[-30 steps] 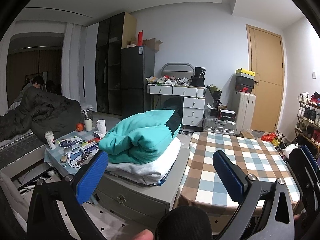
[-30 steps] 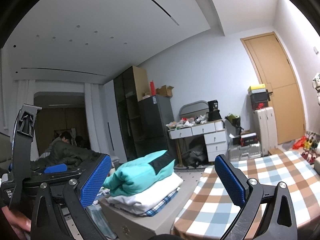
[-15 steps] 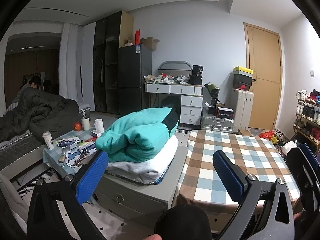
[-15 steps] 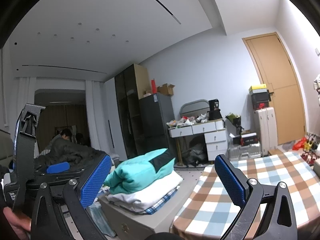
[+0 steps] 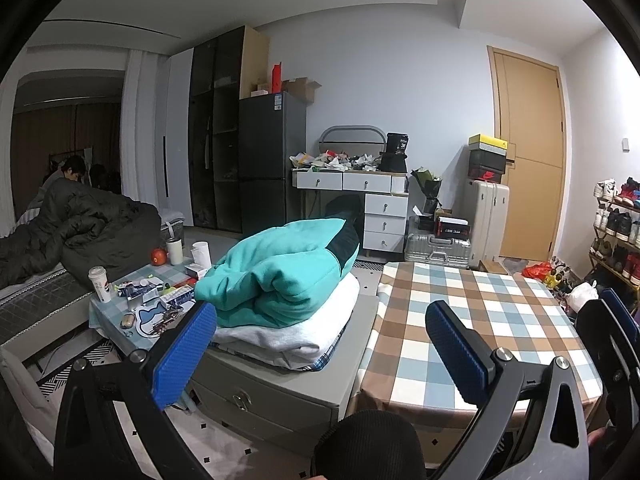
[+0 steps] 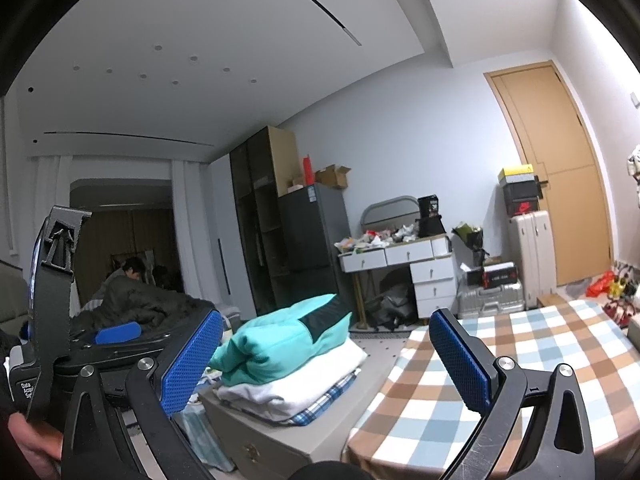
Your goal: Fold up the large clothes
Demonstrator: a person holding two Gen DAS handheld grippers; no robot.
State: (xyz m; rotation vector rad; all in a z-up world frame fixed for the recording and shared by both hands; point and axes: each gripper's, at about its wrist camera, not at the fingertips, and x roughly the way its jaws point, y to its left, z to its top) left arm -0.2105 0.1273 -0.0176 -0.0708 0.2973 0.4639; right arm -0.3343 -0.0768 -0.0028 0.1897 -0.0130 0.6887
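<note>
Lower left of the left wrist view: left tongs (image 5: 320,336) spread wide, blue ribbed pads apart, gripping nothing, hovering above the floor in front of the furniture. In the right wrist view, the same left tongs (image 6: 116,330) visible at the left edge, with part of a hand (image 6: 28,440) on the handle.

Middle left of both views: folded teal fleece garment with a dark panel (image 5: 280,272) resting atop a folded white sweatshirt (image 5: 296,332) and a blue plaid cloth (image 5: 320,360) at the bottom, all stacked on a grey drawer cabinet (image 5: 276,392). Stack neat, edges roughly squared.

Centre right: tabletop under a brown, blue and white checked cloth (image 5: 472,320), touching the cabinet's side, bare of any garment.

Lower centre of the right wrist view: right tongs (image 6: 324,354) likewise released, pads well apart, nothing between them, aimed toward the gap between stack and tabletop.

Judged step: between garments, with three pieces seemingly finished and piled, no cloth in hand. Next move, likely: finding an unfolded large garment, none visible in either view, then spreading it flat on the checked tabletop before pinching two corners. Both pairs of tongs already open enough for that.
</note>
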